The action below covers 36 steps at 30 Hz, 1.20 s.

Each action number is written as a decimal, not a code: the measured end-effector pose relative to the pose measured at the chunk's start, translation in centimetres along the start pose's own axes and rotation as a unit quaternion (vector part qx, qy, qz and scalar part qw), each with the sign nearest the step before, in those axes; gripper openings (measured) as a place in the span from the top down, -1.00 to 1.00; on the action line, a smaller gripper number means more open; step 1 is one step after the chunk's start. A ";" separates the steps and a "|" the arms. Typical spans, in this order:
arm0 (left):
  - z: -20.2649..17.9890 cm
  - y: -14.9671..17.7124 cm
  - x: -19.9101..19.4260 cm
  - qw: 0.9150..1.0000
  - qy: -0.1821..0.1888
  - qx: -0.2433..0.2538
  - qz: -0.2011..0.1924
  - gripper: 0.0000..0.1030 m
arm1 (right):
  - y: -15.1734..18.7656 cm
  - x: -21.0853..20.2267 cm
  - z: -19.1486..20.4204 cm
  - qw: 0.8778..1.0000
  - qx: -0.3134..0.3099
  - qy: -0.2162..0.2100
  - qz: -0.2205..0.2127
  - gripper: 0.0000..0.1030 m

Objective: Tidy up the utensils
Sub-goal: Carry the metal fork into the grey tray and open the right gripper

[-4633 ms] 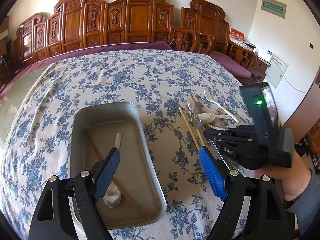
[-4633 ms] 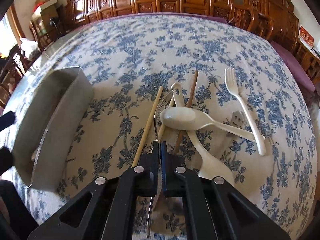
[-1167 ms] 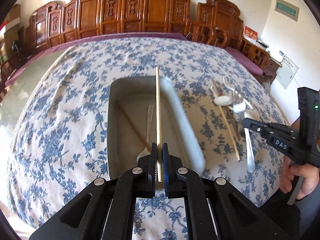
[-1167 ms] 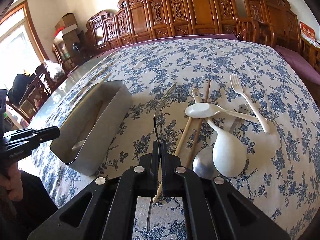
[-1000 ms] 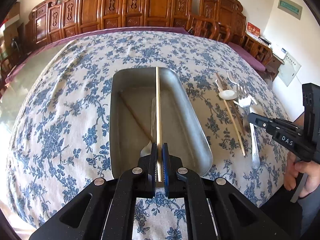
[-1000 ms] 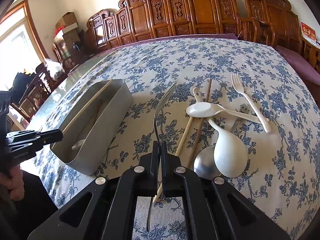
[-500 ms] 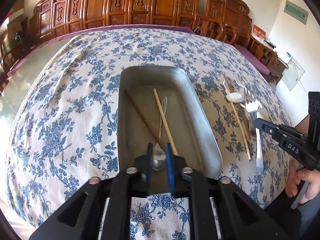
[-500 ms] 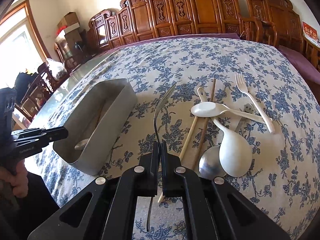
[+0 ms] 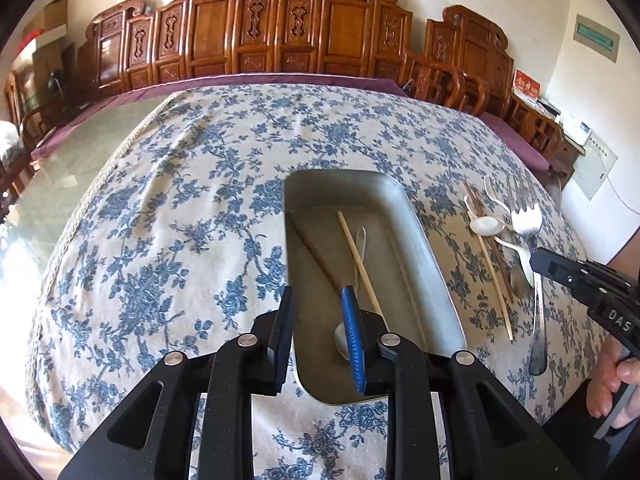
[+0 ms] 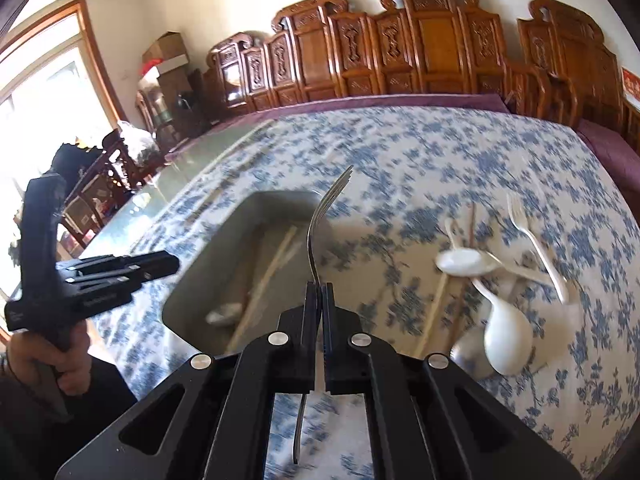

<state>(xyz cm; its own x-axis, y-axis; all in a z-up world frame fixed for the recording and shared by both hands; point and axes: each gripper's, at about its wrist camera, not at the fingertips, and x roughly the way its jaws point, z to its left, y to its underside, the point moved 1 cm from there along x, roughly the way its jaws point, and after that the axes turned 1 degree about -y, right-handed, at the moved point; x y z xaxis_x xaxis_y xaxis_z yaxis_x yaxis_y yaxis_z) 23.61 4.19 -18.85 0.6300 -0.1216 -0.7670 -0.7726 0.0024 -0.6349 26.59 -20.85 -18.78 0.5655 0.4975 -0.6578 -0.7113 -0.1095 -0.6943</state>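
A grey metal tray (image 9: 424,240) lies on the flowered tablecloth and holds a light chopstick (image 9: 358,260), a dark chopstick (image 9: 316,258) and a metal spoon (image 9: 343,342). My left gripper (image 9: 320,312) is open and empty over the tray's near end. My right gripper (image 10: 320,300) is shut on a metal fork (image 10: 320,220), held above the tray (image 10: 192,292). It also shows in the left wrist view (image 9: 538,258), with the fork (image 9: 526,220). Right of the tray lie chopsticks (image 9: 490,264), white plastic spoons (image 10: 506,330) and a white fork (image 10: 536,240).
Carved wooden chairs (image 9: 280,48) line the table's far side. A purple cloth edge (image 10: 400,102) borders the tablecloth. Bare glass tabletop (image 9: 68,168) shows at the left. A wall cabinet (image 9: 540,132) stands at the right.
My left gripper has opened and let the light chopstick drop into the tray. My right gripper has carried the fork leftward over the tray.
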 end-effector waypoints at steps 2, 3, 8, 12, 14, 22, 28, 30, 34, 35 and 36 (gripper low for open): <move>0.4 -0.1 -0.2 1.000 -0.002 -0.003 -0.003 0.52 | -0.8 0.2 1.1 1.000 -0.005 -0.009 -0.004 0.93; 0.6 -0.1 -0.3 1.000 -0.002 -0.004 -0.005 0.52 | -1.2 0.3 1.5 1.000 -0.008 -0.012 -0.005 0.93; 1.6 -0.4 -0.8 1.000 -0.008 -0.010 -0.013 0.52 | -3.7 1.4 4.4 0.999 -0.023 -0.029 -0.009 0.93; 2.5 -0.5 -1.1 1.000 -0.012 -0.016 -0.016 0.52 | -5.1 3.4 6.1 0.999 -0.034 -0.031 -0.003 0.93; 2.9 -0.6 -1.2 1.000 -0.014 -0.019 -0.018 0.52 | -5.5 4.7 6.4 0.999 -0.031 -0.032 0.004 0.93; 3.6 -0.7 -1.2 0.999 -0.021 -0.023 -0.017 0.51 | -4.9 9.9 6.8 0.999 -0.016 -0.022 0.045 0.93; 3.8 -0.8 -1.2 0.999 -0.020 -0.024 -0.018 0.51 | -3.1 12.5 7.8 0.996 -0.032 -0.012 0.077 0.93; 3.8 -0.7 -1.2 0.999 -0.020 -0.023 -0.018 0.51 | -2.6 13.0 7.9 0.995 -0.036 -0.007 0.088 0.93; 3.9 -0.6 -1.1 0.999 -0.020 -0.024 -0.015 0.51 | -2.0 14.0 7.7 0.993 -0.034 -0.006 0.112 0.92; 3.8 -0.7 -1.1 0.999 -0.020 -0.024 -0.015 0.51 | -2.0 13.9 7.7 0.993 -0.035 -0.005 0.111 0.92; 3.8 -0.7 -1.1 0.999 -0.020 -0.024 -0.015 0.51 | -2.0 13.7 7.7 0.994 -0.038 -0.003 0.106 0.89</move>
<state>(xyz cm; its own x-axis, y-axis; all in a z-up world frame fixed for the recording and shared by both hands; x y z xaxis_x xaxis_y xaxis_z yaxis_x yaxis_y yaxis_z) 23.76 8.09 -17.91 0.6546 -0.0815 -0.7515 -0.7558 -0.0489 -0.6530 32.59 -7.18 -24.17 0.4030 0.4614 -0.7904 -0.7808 -0.2772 -0.5599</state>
